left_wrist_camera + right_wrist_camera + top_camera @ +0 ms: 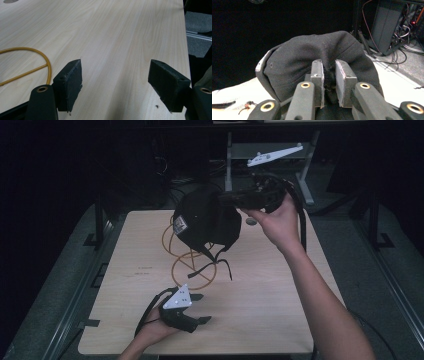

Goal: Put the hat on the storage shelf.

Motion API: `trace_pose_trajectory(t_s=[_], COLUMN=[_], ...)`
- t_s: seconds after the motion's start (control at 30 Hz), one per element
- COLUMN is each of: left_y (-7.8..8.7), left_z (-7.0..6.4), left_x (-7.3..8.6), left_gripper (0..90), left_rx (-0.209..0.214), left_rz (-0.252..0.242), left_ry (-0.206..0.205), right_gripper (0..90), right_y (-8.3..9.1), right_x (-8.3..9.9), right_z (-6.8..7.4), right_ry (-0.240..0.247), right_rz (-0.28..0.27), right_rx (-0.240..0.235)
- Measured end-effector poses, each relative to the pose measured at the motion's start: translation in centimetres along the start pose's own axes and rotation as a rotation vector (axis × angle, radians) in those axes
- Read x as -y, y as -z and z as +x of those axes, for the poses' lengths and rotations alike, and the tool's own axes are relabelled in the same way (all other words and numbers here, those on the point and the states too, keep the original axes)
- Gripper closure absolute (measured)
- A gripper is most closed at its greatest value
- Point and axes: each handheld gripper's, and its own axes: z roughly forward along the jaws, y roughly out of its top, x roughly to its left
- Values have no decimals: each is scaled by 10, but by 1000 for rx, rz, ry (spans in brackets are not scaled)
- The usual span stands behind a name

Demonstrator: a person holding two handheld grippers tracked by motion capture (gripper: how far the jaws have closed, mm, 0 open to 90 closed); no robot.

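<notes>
High view, cap: a black cap (207, 217) is hanging in the air above the far half of the table (260, 320), its crown bulging toward the left and a small pale label showing on its left side.
High view, straps: thin black straps are dangling from the cap's lower edge toward the table.
High view, right tool: the right tool (235, 198) is gripping the cap's right side, held up by the person's right hand (277, 222).
High view, wire stand: a yellow wire stand (192, 262) is sitting on the table under and beside the cap.
High view, left tool: the left tool (202, 307) is resting low near the table's near edge, well apart from the cap.

Left gripper view, left tool: its two black jaws are standing wide apart with nothing between them, only bare pale wood.
Left gripper view, wire stand: a yellow curve (37, 53) is lying on the table to the left of the jaws.

Right gripper view, right tool: the right tool (329, 72) is pinching a fold of the cap, jaws nearly closed on the cloth.
Right gripper view, cap: the cap (294, 60) is showing a coarse black weave, a rounded crown and a pale edge at its left.
</notes>
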Motion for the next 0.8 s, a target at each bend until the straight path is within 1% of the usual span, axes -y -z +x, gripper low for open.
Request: trace_pose_trajectory(t_s=[0.1,0.13,0.17,0.23,0.27,0.3,0.33,0.43,0.5,0.57,0.6,0.63,0.77,0.8], left_y=[0,0,0,0,0,0,0,0,-1,-1,-1,-1,-2,-2], left_z=[-1,0,0,0,0,1,2,1,0,0,0,0,0,0], left_x=[0,0,0,0,0,0,0,0,0,0,0,0,1,1], left_gripper=[269,269,269,269,269,269,269,269,269,269,269,269,269,269], left_rx=[-2,3,3,2,2,2,5,8,9,12,12,12,18,16], left_rz=[5,4,3,3,3,6,5,10,11,11,11,14,13,15], left_ry=[2,-4,-2,-1,-1,-3,-9,-2,-4,-5,-5,-3,3,-5], right_gripper=[769,770,769,769,769,769,768,766,765,760,760,756,751,751], right_y=[-10,-14,-21,-27,-27,-33,-44,-57,-60,-74,-74,-82,-94,-96], right_x=[-7,-9,-13,-16,-16,-18,-20,-20,-20,-19,-19,-18,-15,-14], right_z=[3,3,3,4,4,4,6,8,9,11,11,12,12,12], right_ry=[2,3,-3,-7,-7,-12,-11,-12,-10,-2,-2,-6,-5,3], right_rz=[11,16,25,31,31,40,53,70,77,105,105,119,141,147], right_rx=[1,1,-2,-4,-4,-7,-10,-19,-18,-1,-1,4,19,20])
